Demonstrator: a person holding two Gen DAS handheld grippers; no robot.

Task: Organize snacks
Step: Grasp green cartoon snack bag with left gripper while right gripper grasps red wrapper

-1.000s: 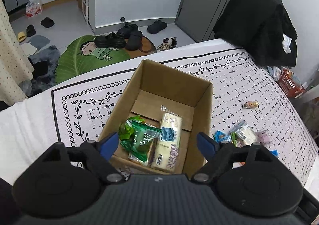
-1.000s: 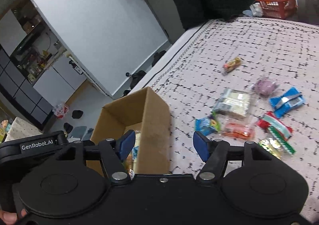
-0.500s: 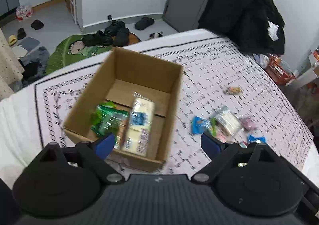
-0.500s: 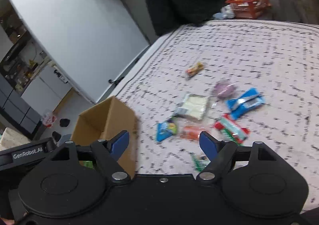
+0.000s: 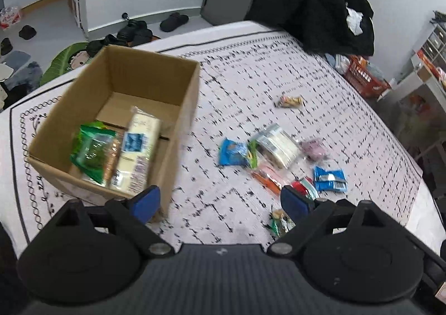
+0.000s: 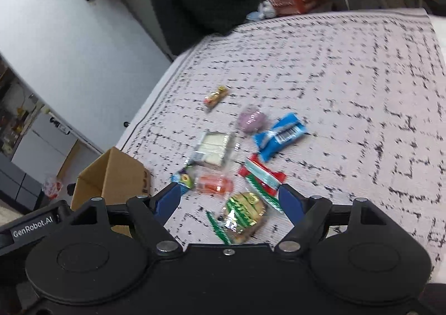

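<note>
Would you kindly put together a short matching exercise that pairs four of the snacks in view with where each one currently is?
Things:
1. green packet
2. gold-and-green packet
3. small orange-brown candy
4. blue packet with a barcode

Places:
A. on the cloth, farthest from the grippers, apart from the cluster
B. inside the cardboard box
C. beside the purple packet
D. nearest the right gripper, between its open fingers in that view

Pairs: 1-B, 2-D, 3-A, 4-C
</note>
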